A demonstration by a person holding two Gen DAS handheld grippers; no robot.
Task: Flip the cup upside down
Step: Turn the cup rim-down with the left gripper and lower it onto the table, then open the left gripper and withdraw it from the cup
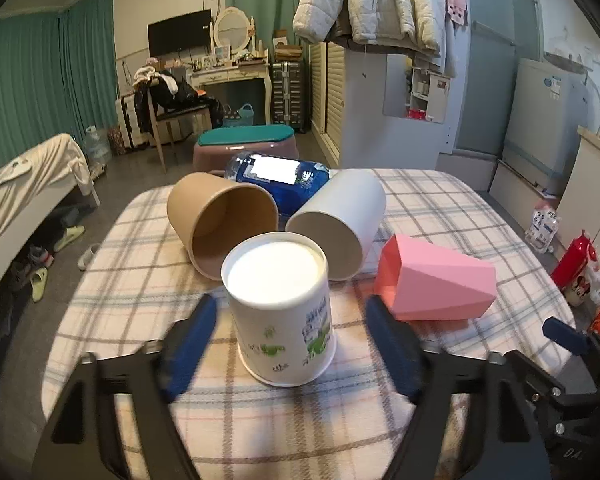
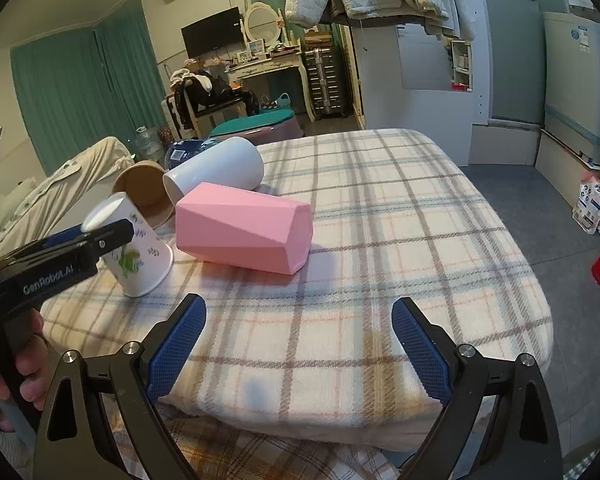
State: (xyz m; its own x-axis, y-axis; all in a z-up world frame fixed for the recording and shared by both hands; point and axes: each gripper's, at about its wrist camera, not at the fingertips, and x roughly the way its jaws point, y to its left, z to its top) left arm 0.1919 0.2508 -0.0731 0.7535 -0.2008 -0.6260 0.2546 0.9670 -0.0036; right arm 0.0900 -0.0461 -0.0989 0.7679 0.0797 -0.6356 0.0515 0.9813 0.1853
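Cup point(image 1: 281, 308) stands mouth-down on the plaid surface point(image 1: 440, 216), its axis roughly upright, between my left fingers point(image 1: 196, 336), which are spread and not touching it. Right gripper point(image 2: 299, 340), also spread and empty, sits farther off.

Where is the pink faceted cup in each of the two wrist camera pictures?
Left wrist view: the pink cup lies on its side right of centre, beyond the left gripper's right finger.
Right wrist view: the pink cup lies left of centre, above the right gripper.
Shared landmark: the white cup lying behind it.
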